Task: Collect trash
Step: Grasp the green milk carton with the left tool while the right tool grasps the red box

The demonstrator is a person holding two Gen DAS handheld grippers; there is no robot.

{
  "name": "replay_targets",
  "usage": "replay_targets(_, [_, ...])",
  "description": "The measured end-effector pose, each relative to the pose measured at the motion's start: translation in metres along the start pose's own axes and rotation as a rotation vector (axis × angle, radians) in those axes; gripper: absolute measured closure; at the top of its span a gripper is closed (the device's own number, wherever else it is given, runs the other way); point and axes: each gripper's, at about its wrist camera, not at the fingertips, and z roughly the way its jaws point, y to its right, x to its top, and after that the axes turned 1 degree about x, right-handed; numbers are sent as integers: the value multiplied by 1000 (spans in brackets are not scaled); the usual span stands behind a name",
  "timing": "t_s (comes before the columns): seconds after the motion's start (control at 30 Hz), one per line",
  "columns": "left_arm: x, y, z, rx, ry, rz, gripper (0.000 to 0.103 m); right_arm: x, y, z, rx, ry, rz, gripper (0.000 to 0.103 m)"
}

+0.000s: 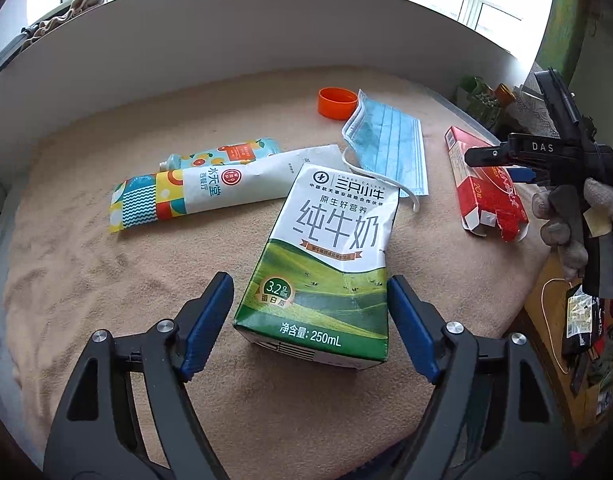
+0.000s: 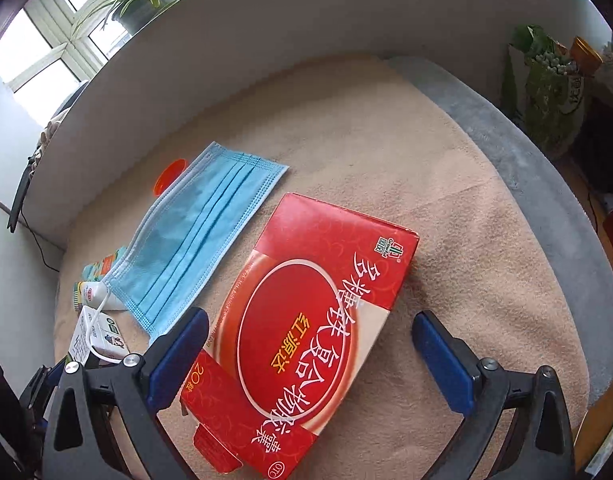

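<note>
You are holding the left gripper [image 1: 310,320] with its jaws spread wide, one blue pad on each side of the near end of the milk carton [image 1: 326,260]. Neither pad is touching the carton; the gaps on both sides are there so the pads can close squarely on its two long faces. The carton is lying flat on the beige cloth [image 1: 86,272], its near end pointing toward you, which is why you are approaching along its length.

You are holding the right gripper [image 2: 310,352] over the near part of the red box [image 2: 318,320], jaws likewise apart. Its left pad is overlapping the box's left edge; its right pad is standing clear of the right edge. The box is lying flat at the right of the cloth with its torn flap toward you, so a grip across its width looks the most stable choice.

The remaining trash is lying farther away: the blue face mask [image 2: 202,240] just left of the box, the orange cap [image 1: 336,102] beyond the mask, and two squeezed tubes [image 1: 210,184] at far left. One mask ear loop is draped across the carton's far corner and may drag when the carton is lifted. No bin is visible.
</note>
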Motion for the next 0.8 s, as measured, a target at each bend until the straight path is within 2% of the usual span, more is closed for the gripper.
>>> replay_targets(0.1, [6, 0, 10, -10, 0, -34, 18, -1, -14, 7, -50, -10, -15, 0])
replay_targets(0.2, [8, -2, 21, 19, -9, -72, 18, -1, -33, 18, -125, -6, -80, 0])
replay_targets(0.27, [8, -3, 28, -19, -17, -97, 25, -2, -41, 21, -149, -5, -134, 0])
replay_targets(0.4, [3, 0, 22, -13, -5, -92, 36, -3, -34, 15, -99, 12, -133, 3])
replay_targets(0.47, [-1, -2, 13, 3, 6, -93, 36, -7, -28, 6, -69, 24, -122, 8])
replay_targets(0.53, [-6, -7, 4, 10, 22, -107, 36, -12, -21, 0, -47, 36, -114, 17])
replay_targets(0.7, [-20, -19, -16, 3, 62, -159, 36, -21, -7, -15, 39, 55, -88, 29])
replay_targets(0.77, [-25, -21, -21, -3, 71, -177, 36, -22, -10, -16, 81, 57, -78, 37])
replay_targets(0.8, [-28, -22, -24, -6, 75, -183, 36, -20, -9, -17, 102, 62, -79, 44])
